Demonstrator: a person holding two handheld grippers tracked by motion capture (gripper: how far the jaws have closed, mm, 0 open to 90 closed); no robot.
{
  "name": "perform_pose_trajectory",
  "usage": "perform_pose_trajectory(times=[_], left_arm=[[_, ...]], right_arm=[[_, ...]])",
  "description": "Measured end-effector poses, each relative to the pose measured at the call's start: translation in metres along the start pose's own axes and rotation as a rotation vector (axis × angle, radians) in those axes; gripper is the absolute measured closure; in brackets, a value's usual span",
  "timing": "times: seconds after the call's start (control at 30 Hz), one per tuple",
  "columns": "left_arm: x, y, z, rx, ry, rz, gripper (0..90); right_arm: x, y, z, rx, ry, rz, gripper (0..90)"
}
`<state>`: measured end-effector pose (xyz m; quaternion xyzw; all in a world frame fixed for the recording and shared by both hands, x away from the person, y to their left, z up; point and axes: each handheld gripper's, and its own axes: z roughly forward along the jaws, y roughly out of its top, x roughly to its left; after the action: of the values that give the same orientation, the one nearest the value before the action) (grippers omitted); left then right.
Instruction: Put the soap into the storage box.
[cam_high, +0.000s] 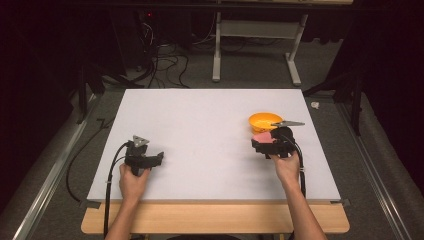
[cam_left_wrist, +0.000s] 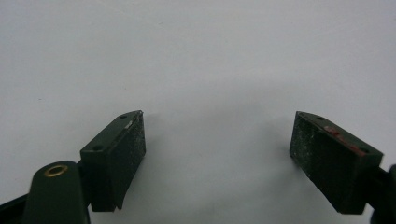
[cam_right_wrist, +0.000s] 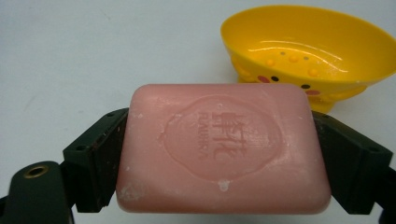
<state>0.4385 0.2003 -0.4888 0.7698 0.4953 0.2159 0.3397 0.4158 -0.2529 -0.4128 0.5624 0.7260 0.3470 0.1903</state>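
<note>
A pink bar of soap (cam_right_wrist: 222, 147) with a stamped emblem is clamped between the two black jaws of my right gripper (cam_right_wrist: 219, 158). In the high view the soap (cam_high: 262, 137) and right gripper (cam_high: 265, 142) sit just in front of a yellow soap dish (cam_high: 265, 121) at the table's right. The dish (cam_right_wrist: 308, 51) is empty, with small holes in its bottom, and lies just beyond the soap. My left gripper (cam_high: 159, 157) rests low over the table's front left. Its jaws stand wide apart over bare white surface, open (cam_left_wrist: 219, 144).
The white table top (cam_high: 200, 130) lies on a wooden bench edge (cam_high: 215, 220). Cables trail from both grippers off the front edge. A metal frame and tangled wires stand on the floor behind the table.
</note>
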Motion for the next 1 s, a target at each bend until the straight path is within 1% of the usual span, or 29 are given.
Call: perform_pose_trajectory(times=[0.27,0.33,0.4,0.5,0.63,0.7,0.9,0.93,1.0], left_arm=[[0.0,0.0,0.0,0.0,-0.001,0.0,18.7],[0.0,0.0,0.0,0.0,0.0,-0.002,18.7],[0.0,0.0,0.0,0.0,0.0,-0.002,18.7],[0.0,0.0,0.0,0.0,0.0,0.0,18.7],[0.0,0.0,0.0,0.0,0.0,-0.002,18.7],[0.0,0.0,0.0,0.0,0.0,-0.002,18.7],[0.0,0.0,0.0,0.0,0.0,-0.001,18.7],[0.0,0.0,0.0,0.0,0.0,-0.001,18.7],[0.0,0.0,0.0,0.0,0.0,0.0,18.7]], right_arm=[[-0.004,0.009,-0.001,0.005,-0.017,0.006,13.6],[-0.005,0.013,-0.001,0.007,-0.013,0.021,13.6],[-0.008,0.017,-0.001,0.013,-0.026,0.027,13.6],[-0.009,0.021,-0.001,0.015,-0.032,0.032,13.6],[-0.012,0.023,0.002,0.026,-0.035,0.045,13.6],[-0.015,0.027,0.005,0.034,-0.048,0.055,13.6],[-0.018,0.035,0.009,0.038,-0.06,0.074,13.6],[-0.019,0.036,0.01,0.046,-0.058,0.08,13.6],[-0.02,0.04,0.011,0.054,-0.07,0.079,13.6]])
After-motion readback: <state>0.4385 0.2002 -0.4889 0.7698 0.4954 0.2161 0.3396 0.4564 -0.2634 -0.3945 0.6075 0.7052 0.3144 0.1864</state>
